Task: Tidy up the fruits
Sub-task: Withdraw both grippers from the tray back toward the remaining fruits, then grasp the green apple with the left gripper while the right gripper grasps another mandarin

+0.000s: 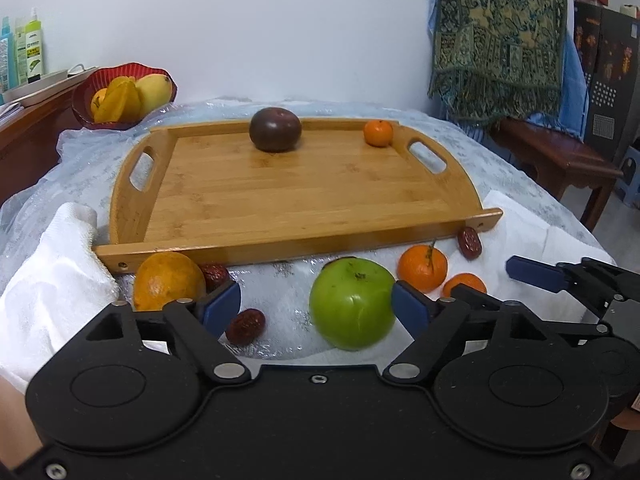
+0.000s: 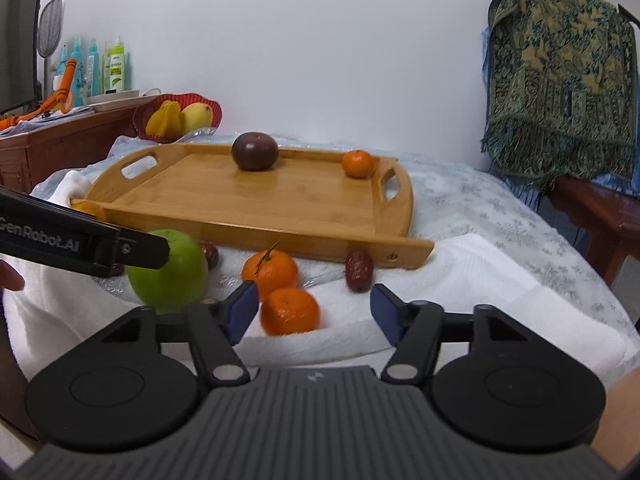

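A green apple (image 1: 352, 304) lies on the white cloth between the fingers of my left gripper (image 1: 316, 308). The right pad is at its side, the left pad stands well off, so the gripper is open. My right gripper (image 2: 315, 312) is open around a tangerine (image 2: 290, 311) that sits close to its left pad. A stemmed tangerine (image 2: 270, 270) lies just behind. The wooden tray (image 1: 280, 236) holds a dark purple fruit (image 1: 275, 130) and a small tangerine (image 1: 378, 133). An orange fruit (image 1: 168, 280) and red dates (image 1: 246, 326) lie in front of the tray.
A red bowl (image 1: 86, 92) of yellow fruit stands at the back left by a wooden cabinet (image 1: 24, 136) with bottles. White towels (image 1: 52, 272) flank the fruit. A wooden bench (image 1: 560, 156) with a patterned cloth stands to the right.
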{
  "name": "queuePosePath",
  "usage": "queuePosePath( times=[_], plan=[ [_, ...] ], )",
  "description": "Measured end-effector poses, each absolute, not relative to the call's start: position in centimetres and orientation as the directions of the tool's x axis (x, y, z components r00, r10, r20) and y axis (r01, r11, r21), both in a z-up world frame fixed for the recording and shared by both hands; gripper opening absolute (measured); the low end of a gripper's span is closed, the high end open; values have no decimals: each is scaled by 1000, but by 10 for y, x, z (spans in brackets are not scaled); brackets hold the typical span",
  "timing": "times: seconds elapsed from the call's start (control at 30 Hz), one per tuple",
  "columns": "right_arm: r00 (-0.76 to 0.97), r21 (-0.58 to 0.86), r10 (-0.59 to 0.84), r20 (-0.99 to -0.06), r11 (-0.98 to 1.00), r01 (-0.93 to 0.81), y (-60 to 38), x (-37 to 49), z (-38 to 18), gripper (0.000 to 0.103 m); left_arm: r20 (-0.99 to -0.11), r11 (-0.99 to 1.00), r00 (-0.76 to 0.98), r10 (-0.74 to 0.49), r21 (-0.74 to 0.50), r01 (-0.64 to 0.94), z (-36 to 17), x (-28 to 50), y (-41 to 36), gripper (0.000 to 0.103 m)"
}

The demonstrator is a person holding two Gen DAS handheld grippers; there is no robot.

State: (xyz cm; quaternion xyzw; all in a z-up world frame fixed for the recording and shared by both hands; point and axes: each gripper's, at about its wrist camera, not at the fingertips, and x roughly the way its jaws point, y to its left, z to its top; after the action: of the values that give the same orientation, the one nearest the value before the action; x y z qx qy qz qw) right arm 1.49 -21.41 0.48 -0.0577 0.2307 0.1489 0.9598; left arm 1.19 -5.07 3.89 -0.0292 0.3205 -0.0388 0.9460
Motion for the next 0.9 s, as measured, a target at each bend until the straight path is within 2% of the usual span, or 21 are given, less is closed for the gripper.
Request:
queuePosePath(
  times=[0.1,0.17,0.23,0.27,0.7,0.9],
  plan=[
    [841,-51,269,-469,943,-330,-210,15,3,65,-608,995,788,-102,-78,68,38,13,-55,80],
    [833,-55,273,-482,939,-340,-208,16,1,55,-610,994,785,-108,-75,79,36,14,-58,79],
    [824,-49,278,-494,937,-345,-206,17,0,45,-617,993,778,-114,-78,83,33,16,-61,73],
    [821,-44,283,-496,936,-349,-206,17,0,44,-622,993,774,-118,-83,84,32,17,-62,71],
    [810,-25,288,-511,937,-348,-207,18,-2,45,-640,992,759,-121,-92,81,23,29,-70,60],
    [807,-20,289,-515,937,-349,-207,19,-4,46,-642,993,759,-114,-82,80,20,31,-73,58]
  ],
)
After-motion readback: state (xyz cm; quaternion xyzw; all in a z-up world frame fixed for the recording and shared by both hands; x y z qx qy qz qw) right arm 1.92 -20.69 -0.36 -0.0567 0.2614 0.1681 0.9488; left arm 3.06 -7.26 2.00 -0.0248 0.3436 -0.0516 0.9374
